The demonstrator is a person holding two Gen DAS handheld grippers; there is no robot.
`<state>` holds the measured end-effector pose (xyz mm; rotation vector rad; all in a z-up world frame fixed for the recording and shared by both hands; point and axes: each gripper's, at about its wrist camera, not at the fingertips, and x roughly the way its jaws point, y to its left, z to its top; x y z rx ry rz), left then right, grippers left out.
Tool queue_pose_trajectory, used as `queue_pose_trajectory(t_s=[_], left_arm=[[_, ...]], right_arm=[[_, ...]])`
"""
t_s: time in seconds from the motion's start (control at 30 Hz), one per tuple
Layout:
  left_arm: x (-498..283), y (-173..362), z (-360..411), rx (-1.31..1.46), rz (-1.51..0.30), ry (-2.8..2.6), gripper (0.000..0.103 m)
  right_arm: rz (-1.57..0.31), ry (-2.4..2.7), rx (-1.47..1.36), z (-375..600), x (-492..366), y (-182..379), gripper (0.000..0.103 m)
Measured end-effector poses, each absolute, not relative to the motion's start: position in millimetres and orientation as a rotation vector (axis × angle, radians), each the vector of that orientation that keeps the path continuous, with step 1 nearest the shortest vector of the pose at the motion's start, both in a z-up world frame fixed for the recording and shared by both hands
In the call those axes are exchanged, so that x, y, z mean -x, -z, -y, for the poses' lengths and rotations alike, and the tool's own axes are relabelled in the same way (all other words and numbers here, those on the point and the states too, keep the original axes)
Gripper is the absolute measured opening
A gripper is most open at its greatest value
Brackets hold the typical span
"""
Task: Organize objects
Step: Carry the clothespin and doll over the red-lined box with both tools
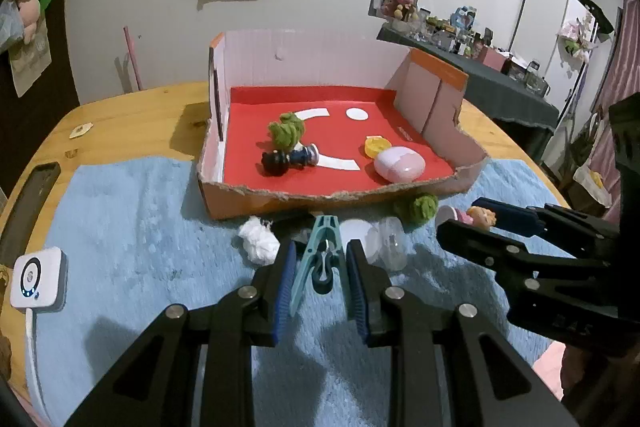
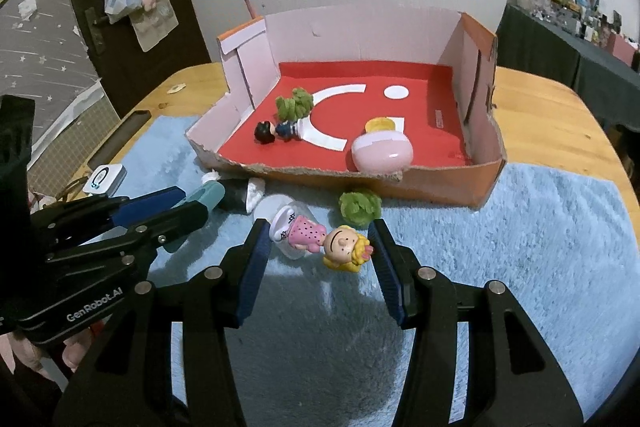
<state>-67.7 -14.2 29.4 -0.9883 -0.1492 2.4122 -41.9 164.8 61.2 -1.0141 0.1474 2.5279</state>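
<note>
left grip: left gripper (image 1: pixel 320 259) is clamped on the teal clothespin (image 1: pixel 320 251), pads on both flanks, peg nose pointing ahead toward the box.
right grip: right gripper (image 2: pixel 318 247) is closed part-way on the blonde figurine (image 2: pixel 324 237), which lies crosswise between the pads; head at one pad, base at the other, so it looks held end to end, though contact at the base is hard to confirm.
step, my read: both items are due to go over the torn front wall into the cardboard box (image 1: pixel 440 95).
how to do it well: lift clear of the ragged front edge before moving ahead; keep the two grippers apart, they sit close side by side; release low over bare red floor, not onto what is already in there.
near the grippers: white wad (image 1: pixel 259 241), clear capsule (image 1: pixel 390 243) and green pom-pom (image 2: pixel 359 207) lie on the blue towel (image 2: pixel 520 247), between the fingertips and the box wall.
box contents: ahead of the left gripper, a second green pom-pom (image 1: pixel 286 133) touching the dark-haired figurine (image 1: pixel 290 159); further right, yellow cap (image 1: pixel 377 145) and pink case (image 1: pixel 400 166), just beside each other.
box state: open top, front wall torn low, plenty of free floor at the back.
</note>
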Motion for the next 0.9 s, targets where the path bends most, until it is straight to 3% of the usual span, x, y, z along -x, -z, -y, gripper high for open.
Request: queue_pose_trajectory(t_s=[0.9], left_arm=[[118, -42, 7, 0.994, 0.133, -2.432, 0.027]], right_arm=[[-0.107, -2.544, 0.965, -182, 63, -84, 0.049]])
